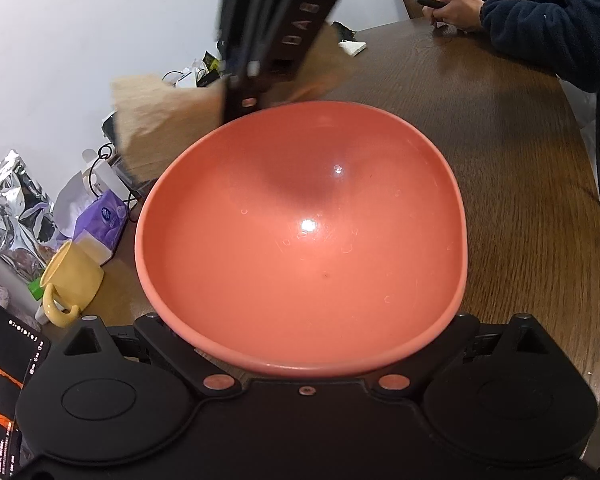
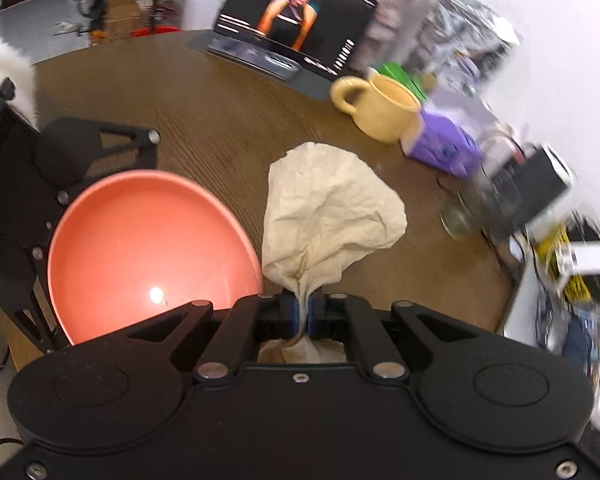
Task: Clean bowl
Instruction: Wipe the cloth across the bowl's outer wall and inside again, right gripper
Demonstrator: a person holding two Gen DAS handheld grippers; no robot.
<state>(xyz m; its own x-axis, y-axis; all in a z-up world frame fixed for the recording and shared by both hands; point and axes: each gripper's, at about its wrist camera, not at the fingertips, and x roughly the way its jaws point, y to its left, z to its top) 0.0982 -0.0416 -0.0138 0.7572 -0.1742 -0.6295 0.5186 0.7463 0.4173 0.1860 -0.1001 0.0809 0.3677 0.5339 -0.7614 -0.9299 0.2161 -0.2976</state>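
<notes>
Two grippers in play: left gripper jaws clamped on pink bowl rim over tabletop, right gripper jaws pinched on crumpled paper towel, just right of bowl.

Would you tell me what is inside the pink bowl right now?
The pink bowl holds nothing solid: only faint droplet marks and one small dark speck show. The near wall is partly hidden in the right wrist view by the right gripper.

Left gripper fingertips — hidden under the bowl rim, so their grip cannot be read. Right gripper and its paper towel motion-blurred. Clutter at the table's far edge — smeared, unidentifiable.
</notes>
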